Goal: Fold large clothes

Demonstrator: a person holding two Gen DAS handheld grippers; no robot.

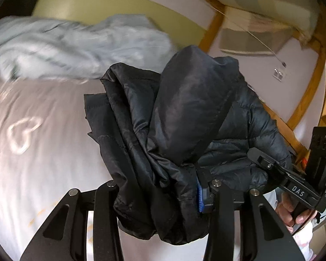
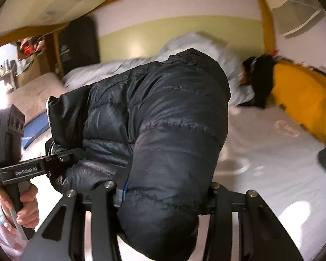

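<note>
Left gripper (image 1: 160, 198), seen from its own wrist camera, has its black metal fingers closed on a bunched fold of one black quilted puffer jacket (image 1: 173, 130), whose shiny fabric hangs crumpled between the pads and rises toward 12 o'clock above the pale bedsheet (image 1: 32, 152). At 4 o'clock the right gripper (image 1: 271, 165) reaches into the same jacket, a bare hand (image 1: 293, 213) wrapped round its grip. One pale blue duvet (image 1: 76, 45) lies blurred at 10 o'clock, and a wooden bed frame (image 1: 208, 32) runs past at 1 o'clock.

From the right wrist camera, the right gripper (image 2: 163, 193) is clamped on a puffy, stitched roll of the jacket (image 2: 163, 113), which fills the centre. At 8 o'clock the left gripper (image 2: 54, 158) bites the jacket's edge, its handle held upright in a fist (image 2: 26, 204). One yellow garment (image 2: 304, 100) with dark fur trim lies on the sheet (image 2: 271, 163) at 2 o'clock.
</note>
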